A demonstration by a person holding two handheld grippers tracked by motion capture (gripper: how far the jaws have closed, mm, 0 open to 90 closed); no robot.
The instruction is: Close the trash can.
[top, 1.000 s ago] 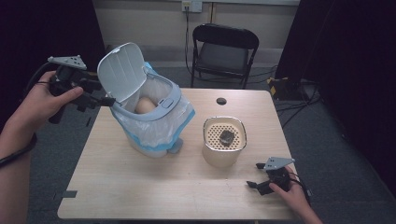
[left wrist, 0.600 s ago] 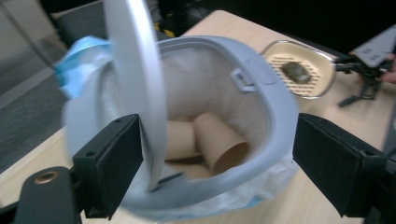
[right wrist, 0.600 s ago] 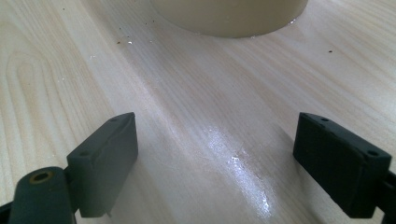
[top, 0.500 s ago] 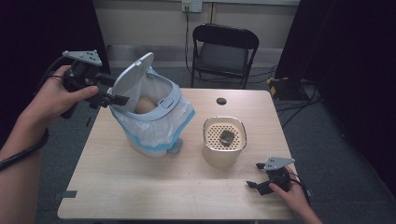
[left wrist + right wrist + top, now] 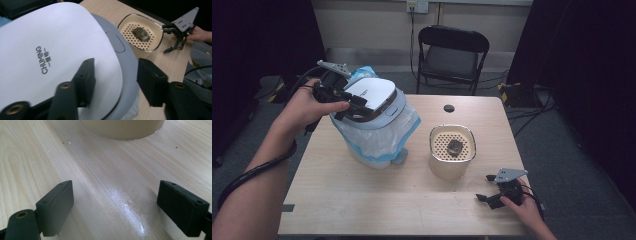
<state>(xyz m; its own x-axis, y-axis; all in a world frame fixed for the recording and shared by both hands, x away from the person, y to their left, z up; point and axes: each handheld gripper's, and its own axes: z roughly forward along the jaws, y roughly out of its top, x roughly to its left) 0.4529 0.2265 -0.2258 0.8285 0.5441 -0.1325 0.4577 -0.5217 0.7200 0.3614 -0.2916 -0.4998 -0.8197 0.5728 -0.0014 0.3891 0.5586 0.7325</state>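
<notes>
My left tongs (image 5: 115, 73) have just closed, pinching the lid (image 5: 371, 94) rim, down on the lined bin (image 5: 374, 142) at table (image 5: 377, 200) left. Light, stiff, slick plastic: grip the front rim. Right tongs (image 5: 484, 188) spread, idle.

The bin lid (image 5: 57, 50) is smooth white plastic with a soft sheen, ringed in pale grey. A thin, crinkly plastic liner (image 5: 377, 137) hangs under it. The table (image 5: 105, 182) is pale wood grain, lightly glossy. The cream container (image 5: 452, 160) looks like matt plastic under a perforated top (image 5: 138, 35).
</notes>
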